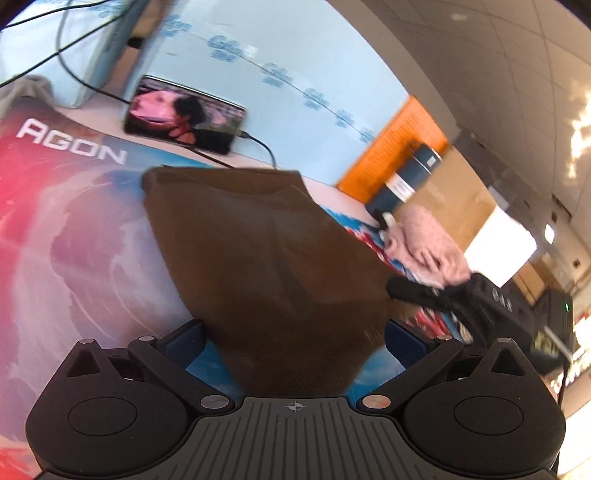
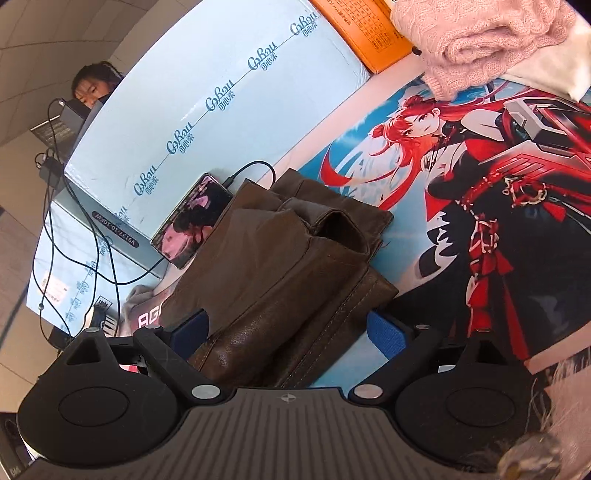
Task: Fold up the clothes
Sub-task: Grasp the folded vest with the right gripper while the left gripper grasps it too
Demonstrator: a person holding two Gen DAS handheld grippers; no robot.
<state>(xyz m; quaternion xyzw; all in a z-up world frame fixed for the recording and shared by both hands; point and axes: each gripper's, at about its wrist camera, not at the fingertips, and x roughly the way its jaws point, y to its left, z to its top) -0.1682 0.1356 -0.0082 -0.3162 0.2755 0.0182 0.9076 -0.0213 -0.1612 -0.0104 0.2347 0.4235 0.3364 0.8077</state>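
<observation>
Brown, smooth leather fills the gap between both sets of jaws. In the left wrist view, the left gripper [image 1: 293,332] has its blue-padded fingers [image 1: 186,341] spread wide, with the brown leather garment [image 1: 266,251] running between them as a blurred, tapering sheet; whether the pads touch it cannot be told. In the right wrist view, the right gripper [image 2: 288,328] likewise stands with its jaws apart, its blue ribbed pads [image 2: 388,334] flanking the garment [image 2: 280,273], which here shows stitched seams, a glossy crease and several stacked folds. The garment lies on a printed desk mat [image 2: 461,206] bearing a red-haired anime figure; the mat's far end, lettered AGON [image 1: 70,142], is red and white. Behind the garment, a black smartphone [image 2: 192,221] with a lit screen leans against a pale blue cardboard box [image 2: 221,85], a black cable [image 2: 255,166] plugged into it. A pink cable-knit sweater [image 2: 480,40] lies bunched at the mat's corner, cut off by the frame, beside an orange box [image 2: 369,33]. A dark blue cylindrical flask [image 1: 406,181] stands near the sweater. Motion blur softens the left view throughout.
</observation>
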